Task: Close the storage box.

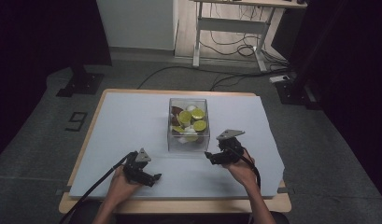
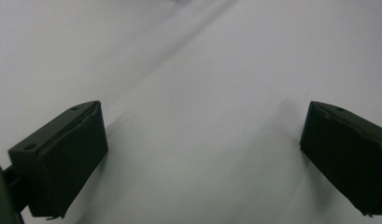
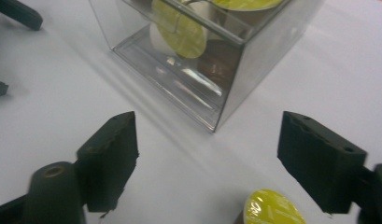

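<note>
A clear plastic box [image 1: 188,125] stands mid-table and holds several coffee capsules with yellow, white and brown tops. In the right gripper view the box [image 3: 198,60] lies just ahead of my right gripper [image 3: 207,154], whose jaws are wide open. One yellow-lidded capsule [image 3: 272,211] sits on the sheet between them, close to the right jaw and untouched. From above, the right gripper [image 1: 213,156] is at the box's near right corner. My left gripper [image 1: 153,176] rests low on the sheet, near left of the box. Its jaws [image 2: 202,154] are spread wide over bare white sheet, holding nothing.
A pale sheet [image 1: 123,126] covers the wooden table [image 1: 86,205]. The left gripper's jaw tips [image 3: 18,14] show at the far left of the right gripper view. Beyond the table, a desk frame [image 1: 230,28] and cables [image 1: 235,46] are on the floor.
</note>
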`<state>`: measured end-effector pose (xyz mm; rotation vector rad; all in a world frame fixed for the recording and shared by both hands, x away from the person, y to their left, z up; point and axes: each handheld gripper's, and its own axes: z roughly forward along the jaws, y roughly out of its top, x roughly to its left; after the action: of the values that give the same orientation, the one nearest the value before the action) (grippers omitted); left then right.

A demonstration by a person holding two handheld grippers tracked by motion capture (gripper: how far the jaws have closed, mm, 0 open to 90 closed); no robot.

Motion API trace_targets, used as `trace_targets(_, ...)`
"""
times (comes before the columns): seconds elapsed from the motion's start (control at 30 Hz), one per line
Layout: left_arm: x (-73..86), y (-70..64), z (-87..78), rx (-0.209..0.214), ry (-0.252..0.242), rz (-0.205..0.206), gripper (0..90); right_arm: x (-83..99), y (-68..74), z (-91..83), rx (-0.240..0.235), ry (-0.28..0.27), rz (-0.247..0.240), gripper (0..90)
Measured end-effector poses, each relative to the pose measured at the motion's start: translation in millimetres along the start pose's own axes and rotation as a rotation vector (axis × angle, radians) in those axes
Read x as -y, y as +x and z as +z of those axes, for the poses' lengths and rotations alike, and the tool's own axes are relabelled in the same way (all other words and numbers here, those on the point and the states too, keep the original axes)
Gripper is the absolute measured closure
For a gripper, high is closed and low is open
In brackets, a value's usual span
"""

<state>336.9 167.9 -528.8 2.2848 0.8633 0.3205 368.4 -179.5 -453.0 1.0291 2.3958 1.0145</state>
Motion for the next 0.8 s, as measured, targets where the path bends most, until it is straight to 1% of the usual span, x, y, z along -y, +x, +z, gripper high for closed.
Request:
trace_targets(0.13,0.0,0.0,0.0,-0.001,0.001,0.001,0.3,2.3,-3.2,-1.5,0.019,0.006,0.016,14.4)
trace_targets(0.3,0.0,0.1,0.0,0.0,0.001,0.001,0.3,6.3,-7.7,-3.1,0.04,0.021,0.027,13.3)
trace_targets(0.37,0.0,0.1,0.0,0.0,0.001,0.001,0.3,7.6,-9.2,-4.4,0.052,0.018,0.036,9.1)
trace_targets(0.47,0.0,0.1,0.0,0.0,0.001,0.001,0.3,9.7,-11.2,-6.9,0.077,0.008,0.049,0.4)
trace_targets(0.67,0.0,0.3,-0.2,0.001,0.004,0.004,0.3,14.8,-15.7,-11.9,0.091,-0.005,0.066,0.0)
trace_targets(0.8,0.0,0.1,-0.1,0.001,0.002,0.001,0.3,19.5,-20.6,-15.1,0.102,0.004,0.069,0.0)
